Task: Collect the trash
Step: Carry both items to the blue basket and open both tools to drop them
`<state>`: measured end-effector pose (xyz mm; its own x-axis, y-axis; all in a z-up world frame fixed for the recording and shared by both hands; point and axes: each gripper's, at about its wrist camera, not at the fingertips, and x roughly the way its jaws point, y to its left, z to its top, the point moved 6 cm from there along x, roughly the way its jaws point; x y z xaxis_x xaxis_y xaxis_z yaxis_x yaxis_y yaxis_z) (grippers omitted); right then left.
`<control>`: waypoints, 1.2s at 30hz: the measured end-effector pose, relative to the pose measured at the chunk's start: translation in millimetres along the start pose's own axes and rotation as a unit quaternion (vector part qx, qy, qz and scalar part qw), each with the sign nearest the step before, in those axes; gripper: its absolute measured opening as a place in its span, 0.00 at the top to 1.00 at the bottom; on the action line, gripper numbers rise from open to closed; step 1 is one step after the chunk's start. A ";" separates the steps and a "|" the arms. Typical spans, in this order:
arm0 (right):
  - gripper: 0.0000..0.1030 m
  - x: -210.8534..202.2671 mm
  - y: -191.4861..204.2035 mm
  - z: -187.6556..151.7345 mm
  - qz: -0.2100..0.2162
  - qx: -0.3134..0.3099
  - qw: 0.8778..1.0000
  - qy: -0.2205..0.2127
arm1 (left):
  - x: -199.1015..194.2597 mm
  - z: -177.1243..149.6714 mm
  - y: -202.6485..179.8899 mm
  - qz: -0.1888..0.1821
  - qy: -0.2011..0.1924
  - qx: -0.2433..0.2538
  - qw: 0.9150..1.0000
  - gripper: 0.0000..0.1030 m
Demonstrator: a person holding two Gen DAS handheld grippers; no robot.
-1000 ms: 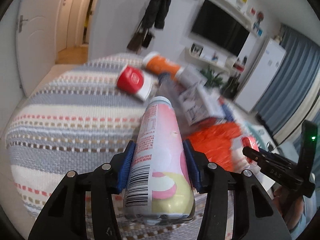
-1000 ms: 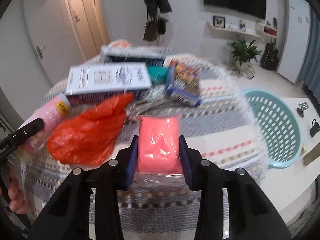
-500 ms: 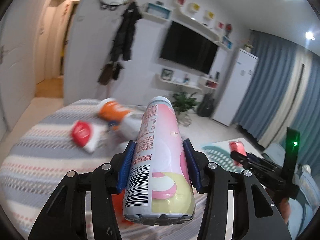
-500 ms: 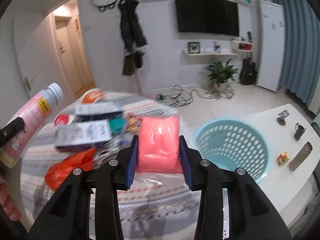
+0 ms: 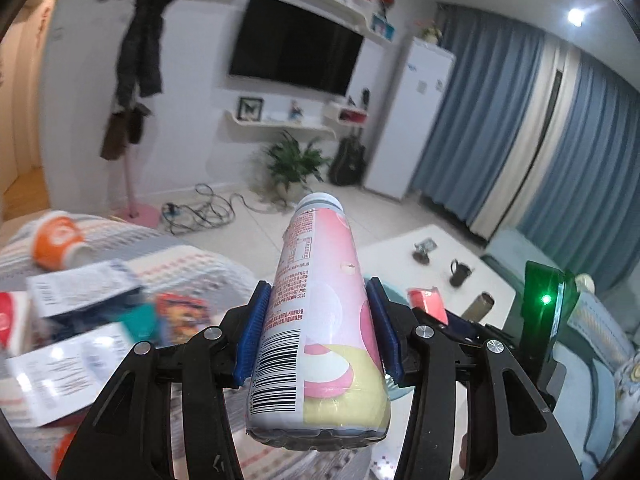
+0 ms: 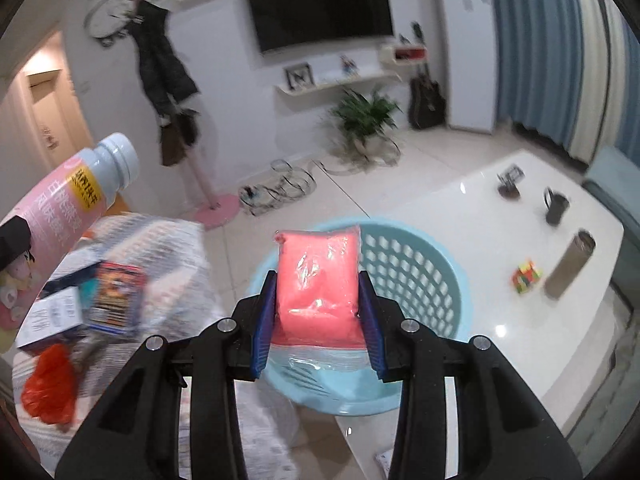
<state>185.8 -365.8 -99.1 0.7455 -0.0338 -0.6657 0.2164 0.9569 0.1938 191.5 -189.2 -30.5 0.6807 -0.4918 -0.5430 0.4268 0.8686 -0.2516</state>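
Both hands are loaded and headed for the basket (image 6: 420,280), the pale blue perforated tub standing on the floor between the striped table (image 6: 168,248) and the white table (image 6: 520,216).

The right gripper (image 6: 318,312) is clamped on a pink packet (image 6: 318,276), its 2 blue pads pressing the packet's sides. The packet's long axis runs straight out along the fingers, and in the right wrist view it sits directly over the basket's near rim, with the open mouth just ahead and below. By my reading this hand is the nearer of the 2; a release here might catch the rim, so a little more travel forward looks wise.

The left gripper (image 5: 320,332) is closed on a pink bottle (image 5: 320,320), gripped around its lower body, cap pointing forward and up along the fingers. From the left wrist view only a sliver of the basket shows, behind the bottle and the right finger, so it lies ahead and to the right of this hand, beyond the right gripper, which shows there with the packet in it. The left hand has further to go and should probably wait its turn or come in beside the right

Other trash remains on the striped table: 2 boxes (image 6: 52,316), an orange bag (image 6: 48,388), a cup (image 5: 56,240)
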 end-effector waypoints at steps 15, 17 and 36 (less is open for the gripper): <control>0.64 82.7 -53.5 -56.0 -0.038 0.049 0.991 0.123 | 141.4 -63.1 -5.8 -0.031 0.141 -0.022 0.989 0.54; 0.64 84.0 -55.3 -58.7 -0.037 0.049 0.990 0.125 | 145.0 -65.1 -4.5 -0.031 0.146 -0.023 0.989 0.54; 0.49 43.6 -35.6 -52.9 -0.025 0.042 0.994 0.099 | 66.7 -53.2 3.4 -0.044 0.085 -0.042 0.994 0.30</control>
<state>177.3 -386.1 -173.2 0.5953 -0.0160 -0.8033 0.3094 0.9273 0.2108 206.6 -215.8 -110.2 0.5287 -0.5556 -0.6417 0.4252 0.8277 -0.3663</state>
